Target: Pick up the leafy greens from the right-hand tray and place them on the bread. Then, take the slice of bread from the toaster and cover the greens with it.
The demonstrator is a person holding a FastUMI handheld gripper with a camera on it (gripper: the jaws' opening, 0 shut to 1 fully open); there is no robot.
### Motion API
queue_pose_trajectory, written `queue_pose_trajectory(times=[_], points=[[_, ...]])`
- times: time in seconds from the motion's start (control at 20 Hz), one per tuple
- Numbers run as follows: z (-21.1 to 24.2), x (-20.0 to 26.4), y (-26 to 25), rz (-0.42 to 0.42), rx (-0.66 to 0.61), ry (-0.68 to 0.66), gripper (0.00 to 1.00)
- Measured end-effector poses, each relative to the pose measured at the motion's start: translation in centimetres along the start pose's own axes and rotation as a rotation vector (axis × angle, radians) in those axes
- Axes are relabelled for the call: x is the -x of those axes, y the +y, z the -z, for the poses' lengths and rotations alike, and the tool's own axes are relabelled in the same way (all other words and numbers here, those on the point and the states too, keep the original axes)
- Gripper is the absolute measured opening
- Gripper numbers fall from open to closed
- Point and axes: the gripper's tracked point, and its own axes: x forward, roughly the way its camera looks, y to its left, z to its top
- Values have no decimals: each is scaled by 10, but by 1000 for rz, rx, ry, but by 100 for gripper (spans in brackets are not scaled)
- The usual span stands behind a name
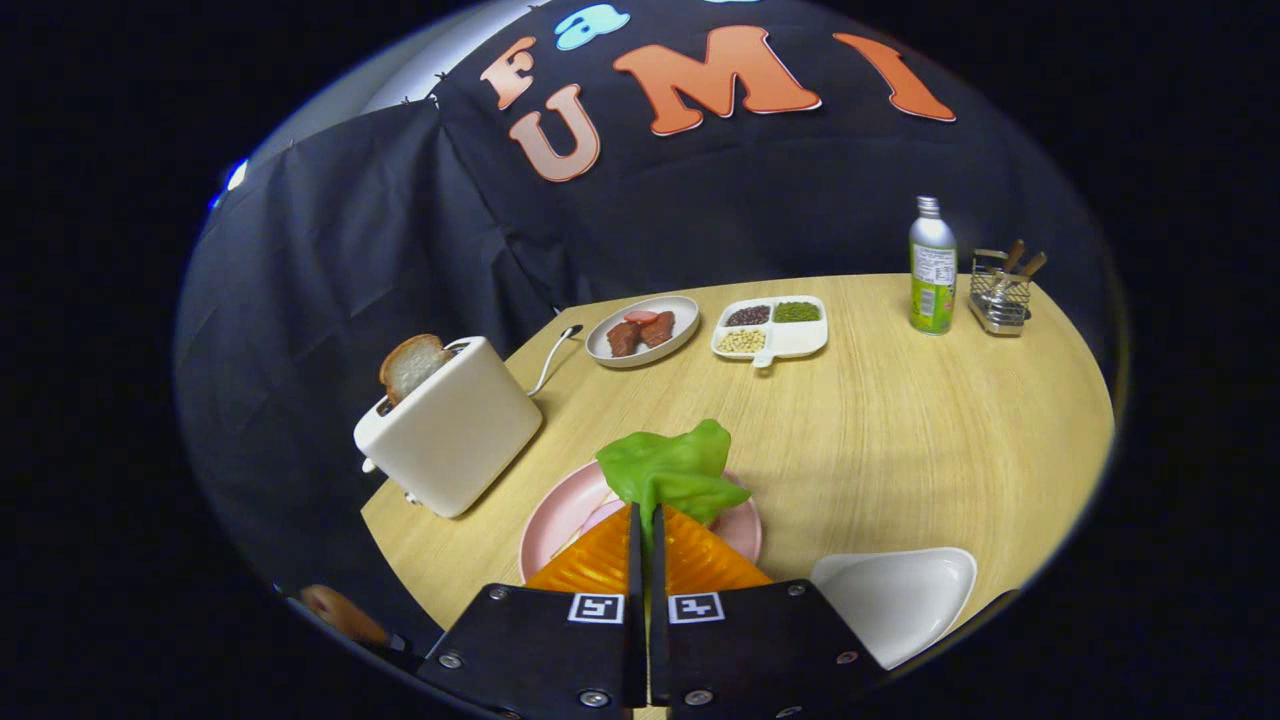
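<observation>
Gripper (645,515) fingers pressed together on leafy greens (672,470), held over pink plate (560,520); bread slice (412,365) sits upright in toaster (455,430) to the left; empty white tray (900,600) on the right.

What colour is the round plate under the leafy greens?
Pale pink. The round plate shows best in the gripper view, under the green leaf the gripper is shut on.

wooden table (900,420) | oval plate (641,331) with red-brown food pieces, far side | divided dish (771,328) just beside it, holding beans and green bits | green bottle (932,266), upright | wire holder (999,292) with utensils, next to the bottle
</observation>
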Motion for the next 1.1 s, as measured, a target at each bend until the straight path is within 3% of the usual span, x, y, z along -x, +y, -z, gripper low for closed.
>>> queue_pose_trajectory(times=[0.3,0.8,1.0,1.1], points=[[25,-32,35,-91,15,75,2],[45,-62,13,6,40,115,4],[48,-63,12,44,103,121,13],[48,-62,8,77,150,123,25]])
